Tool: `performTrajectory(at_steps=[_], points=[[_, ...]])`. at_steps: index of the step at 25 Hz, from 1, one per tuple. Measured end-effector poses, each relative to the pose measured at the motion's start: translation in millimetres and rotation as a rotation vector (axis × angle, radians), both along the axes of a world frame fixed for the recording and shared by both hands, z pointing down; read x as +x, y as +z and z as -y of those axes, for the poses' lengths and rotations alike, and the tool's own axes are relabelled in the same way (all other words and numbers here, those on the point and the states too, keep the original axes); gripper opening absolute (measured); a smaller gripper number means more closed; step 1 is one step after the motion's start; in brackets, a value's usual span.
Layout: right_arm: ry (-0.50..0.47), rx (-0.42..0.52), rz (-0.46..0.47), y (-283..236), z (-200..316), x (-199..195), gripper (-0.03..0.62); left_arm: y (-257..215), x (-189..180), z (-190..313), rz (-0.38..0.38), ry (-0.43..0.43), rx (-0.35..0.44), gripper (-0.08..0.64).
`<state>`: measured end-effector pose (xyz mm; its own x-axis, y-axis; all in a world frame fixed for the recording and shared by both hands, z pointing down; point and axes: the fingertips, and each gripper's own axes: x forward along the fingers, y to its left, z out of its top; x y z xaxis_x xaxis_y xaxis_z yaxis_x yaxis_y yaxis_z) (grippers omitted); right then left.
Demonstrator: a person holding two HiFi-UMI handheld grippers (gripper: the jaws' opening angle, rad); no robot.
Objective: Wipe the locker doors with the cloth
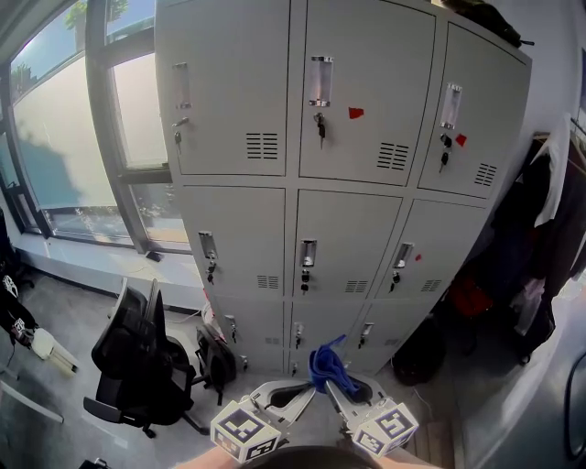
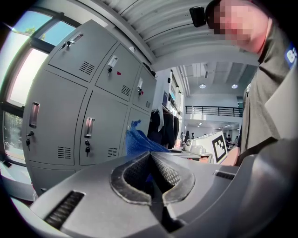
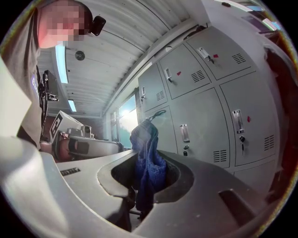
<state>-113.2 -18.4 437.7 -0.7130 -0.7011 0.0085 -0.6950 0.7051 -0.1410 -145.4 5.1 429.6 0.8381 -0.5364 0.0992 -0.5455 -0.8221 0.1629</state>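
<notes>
A grey bank of lockers [image 1: 348,229] stands ahead, three columns wide, each door with a handle and key. Low in the head view both grippers point at it, side by side. My right gripper [image 1: 333,385] is shut on a blue cloth [image 1: 322,364], which bunches upward out of its jaws. In the right gripper view the cloth [image 3: 144,135] fills the gap of the right gripper [image 3: 148,162], with the lockers [image 3: 209,116] beyond. My left gripper [image 1: 307,392] is shut, its tips meeting [image 2: 150,155]. The cloth [image 2: 138,142] shows just past those tips, with the lockers [image 2: 70,116] behind.
A black office chair [image 1: 137,357] and a dark backpack [image 1: 216,362] stand at the lockers' lower left, under a large window [image 1: 55,137]. Coats [image 1: 540,238] hang to the right, with a dark bag [image 1: 419,359] on the floor below. Something dark lies on the locker top [image 1: 485,14].
</notes>
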Motion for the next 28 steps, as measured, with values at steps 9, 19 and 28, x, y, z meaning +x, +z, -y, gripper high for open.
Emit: performTrajectory(at_steps=[9, 19, 28], points=[[0.038, 0.009, -0.007, -9, 14, -21, 0.078, -11, -40, 21, -0.011, -0.007, 0.029, 0.008], [0.218, 0.030, -0.020, -20, 33, 12, 0.078, -17, -19, 41, -0.039, 0.142, 0.052, 0.008], [0.252, 0.094, 0.013, -50, 99, 108, 0.078, -33, 53, 86, -0.043, 0.140, 0.069, 0.007]])
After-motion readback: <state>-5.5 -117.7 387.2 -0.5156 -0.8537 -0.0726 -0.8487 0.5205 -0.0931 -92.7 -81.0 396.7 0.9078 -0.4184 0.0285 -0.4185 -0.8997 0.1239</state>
